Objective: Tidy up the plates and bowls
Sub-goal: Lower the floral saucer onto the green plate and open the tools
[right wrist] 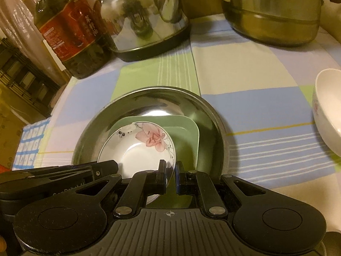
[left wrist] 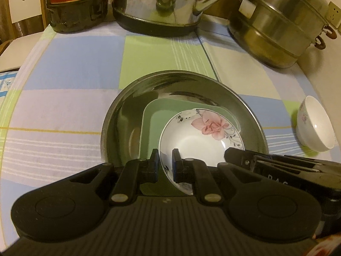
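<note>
Both tongs (left wrist: 165, 162) (right wrist: 170, 171) pinch the flowered dish (left wrist: 202, 136) rim.

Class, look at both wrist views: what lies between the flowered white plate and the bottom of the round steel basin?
A green square plate lies between the flowered white plate and the steel basin; both wrist views show it.

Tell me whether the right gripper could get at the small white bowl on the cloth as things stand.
Probably not yet. The right gripper is shut on the flowered plate's rim, as is the left gripper. The white bowl stands clear on the cloth, nothing blocking it, once the plate is let go.
</note>
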Demonstrator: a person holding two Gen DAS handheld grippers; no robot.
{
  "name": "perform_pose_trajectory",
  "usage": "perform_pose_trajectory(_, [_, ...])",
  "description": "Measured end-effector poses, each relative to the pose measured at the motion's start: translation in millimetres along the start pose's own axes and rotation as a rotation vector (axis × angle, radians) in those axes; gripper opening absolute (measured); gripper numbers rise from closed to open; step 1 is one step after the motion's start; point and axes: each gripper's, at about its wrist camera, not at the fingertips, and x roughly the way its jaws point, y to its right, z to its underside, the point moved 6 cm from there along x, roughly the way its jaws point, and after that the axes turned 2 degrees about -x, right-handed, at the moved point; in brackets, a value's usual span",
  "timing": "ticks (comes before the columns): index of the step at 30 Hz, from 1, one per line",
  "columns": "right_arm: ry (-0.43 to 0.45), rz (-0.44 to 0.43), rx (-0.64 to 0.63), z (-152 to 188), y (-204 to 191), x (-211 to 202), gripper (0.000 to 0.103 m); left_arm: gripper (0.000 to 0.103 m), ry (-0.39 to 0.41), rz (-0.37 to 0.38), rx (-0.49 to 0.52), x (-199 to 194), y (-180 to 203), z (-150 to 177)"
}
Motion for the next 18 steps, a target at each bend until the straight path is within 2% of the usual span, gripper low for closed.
perform_pose_trajectory(13, [-0.028, 0.043, 0.016, -3.8, 2.3, 16.2, 0.008, 0.010, 0.001, 0.003, 0.034, 6.6, 0.7, -7.4])
perform_pose_trajectory(15, [-0.005, 0.053, -0.003, -5.5, 0.7, 12.6, 0.013, 0.010, 0.014, 0.003, 0.038, 1.7, 1.6, -9.1])
perform_pose_trajectory(16, [0.004, 0.056, -0.011, -6.9, -0.3, 10.9, 0.022, 0.010, 0.019, 0.004, 0.039, -1.3, 1.9, -9.9])
perform_pose_trajectory(17, [0.013, 0.052, -0.017, -8.3, -1.4, 8.2, 0.035, 0.010, 0.024, 0.006, 0.037, -4.8, 1.8, -10.5])
perform_pose_trajectory(18, [0.019, 0.049, -0.019, -9.0, -2.5, 5.4, 0.040, 0.010, 0.030, 0.008, 0.036, -9.2, 1.6, -11.2])
